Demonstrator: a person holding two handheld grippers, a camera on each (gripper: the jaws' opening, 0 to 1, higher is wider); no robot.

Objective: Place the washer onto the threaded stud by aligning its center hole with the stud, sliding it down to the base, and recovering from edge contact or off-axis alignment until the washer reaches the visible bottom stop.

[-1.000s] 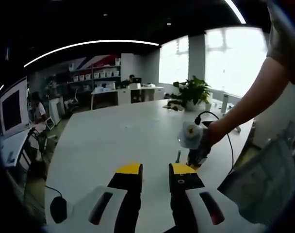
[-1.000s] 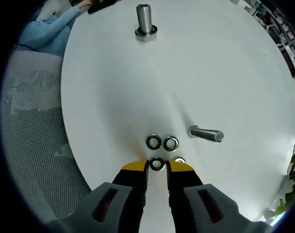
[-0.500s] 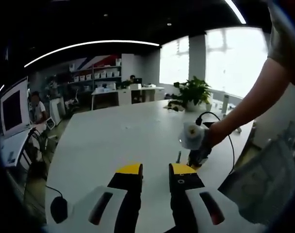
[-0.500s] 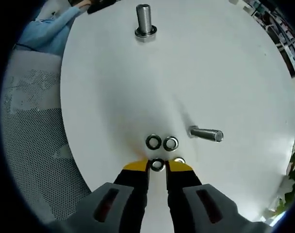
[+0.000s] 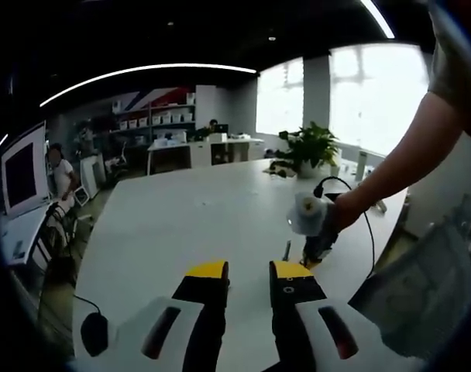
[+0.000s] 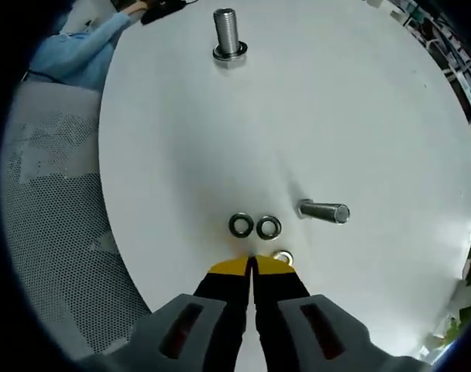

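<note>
While the right gripper [image 6: 251, 265] is held low over the white table [image 6: 359, 116], its yellow-tipped jaws are seen pressed together with no gap; whether a washer is pinched between them cannot be told. Two washers [image 6: 241, 225] [image 6: 268, 227] lie flat side by side just beyond the tips, and a third washer [image 6: 282, 256] lies touching the right jaw's outer edge. A loose bolt [image 6: 324, 211] lies on its side near the pair, to their right. The stud [image 6: 228, 32] stands upright on its base at the far side of the table, well apart from the washers. A light blue sleeve [image 6: 80, 54] is seen at the table's edge.

In the left gripper view, the left gripper [image 5: 247, 273] is held above the table [image 5: 181, 225] with its jaws parted and nothing between them. The right gripper [image 5: 314, 232] is seen there, held by a hand [image 5: 345, 211], tips down on the table. A potted plant [image 5: 309, 147] stands farther off.
</note>
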